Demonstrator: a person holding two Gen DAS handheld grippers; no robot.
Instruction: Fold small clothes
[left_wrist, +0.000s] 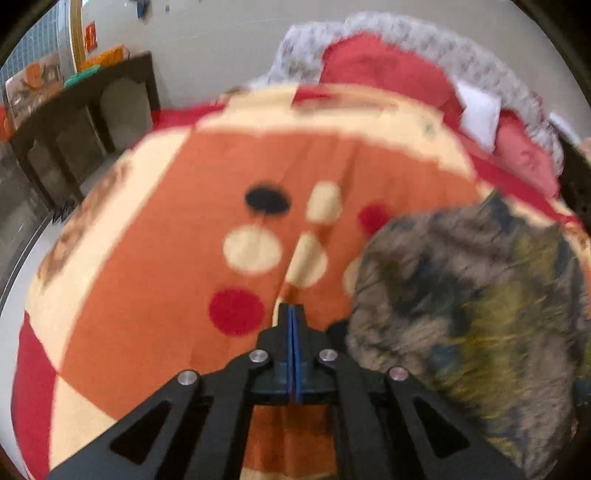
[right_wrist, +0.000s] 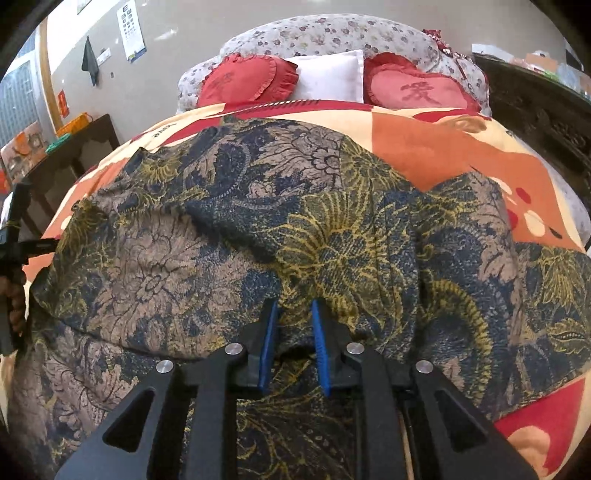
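A dark floral garment (right_wrist: 295, 229), patterned in navy, tan and yellow, lies spread over the orange patterned blanket (right_wrist: 436, 155) on the bed. My right gripper (right_wrist: 294, 310) is open just above the garment's near part, with nothing between its blue pads (right_wrist: 271, 332). In the blurred left wrist view the garment (left_wrist: 472, 295) lies to the right. My left gripper (left_wrist: 293, 314) is shut and empty over the bare blanket (left_wrist: 166, 258), left of the garment. The left gripper also shows at the left edge of the right wrist view (right_wrist: 14, 236).
Two red heart pillows (right_wrist: 247, 79) and a white pillow (right_wrist: 332, 75) lie at the bed's head against a floral cushion (right_wrist: 332, 33). A dark wooden table (left_wrist: 85, 107) stands to the left by the wall. A dark carved cabinet (right_wrist: 535, 110) stands on the right.
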